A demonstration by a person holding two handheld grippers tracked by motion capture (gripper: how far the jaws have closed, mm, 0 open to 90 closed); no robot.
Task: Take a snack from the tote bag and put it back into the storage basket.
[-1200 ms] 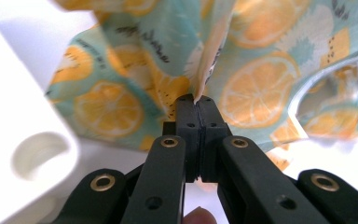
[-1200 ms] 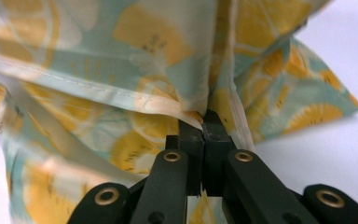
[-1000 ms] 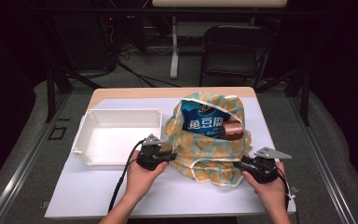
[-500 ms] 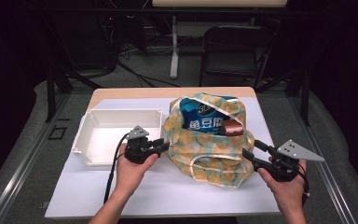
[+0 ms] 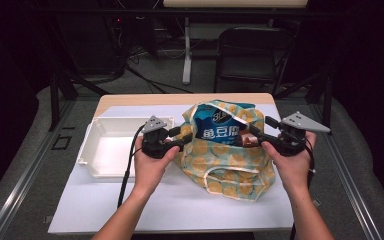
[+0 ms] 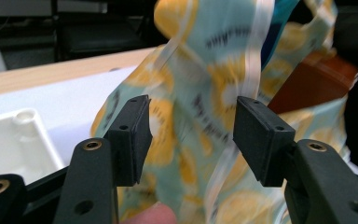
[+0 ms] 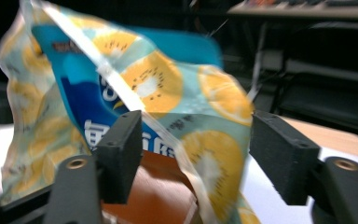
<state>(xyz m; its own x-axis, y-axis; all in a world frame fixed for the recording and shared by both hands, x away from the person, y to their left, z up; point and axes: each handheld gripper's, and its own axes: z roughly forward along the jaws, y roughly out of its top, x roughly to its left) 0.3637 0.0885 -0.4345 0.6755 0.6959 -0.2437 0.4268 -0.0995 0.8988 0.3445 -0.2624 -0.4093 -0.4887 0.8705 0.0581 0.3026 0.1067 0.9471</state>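
We have the fruit-print bag (image 5: 230, 160) mid-desk, toward the right edge, with a blue packet (image 5: 219, 127) and a brown box (image 5: 242, 141) sticking out the top. Left gripper (image 6: 192, 128) is wide open with the bag's cloth between the jaws, right gripper (image 7: 196, 156) also wide open at the bag's right rim. White tray (image 5: 92, 150) sits just left of the bag, near the desk's left edge.

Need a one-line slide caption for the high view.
Both hand-held grippers, left gripper and right gripper, reach open-jawed into a citrus-print bag holding a blue packet, beside a white tray.
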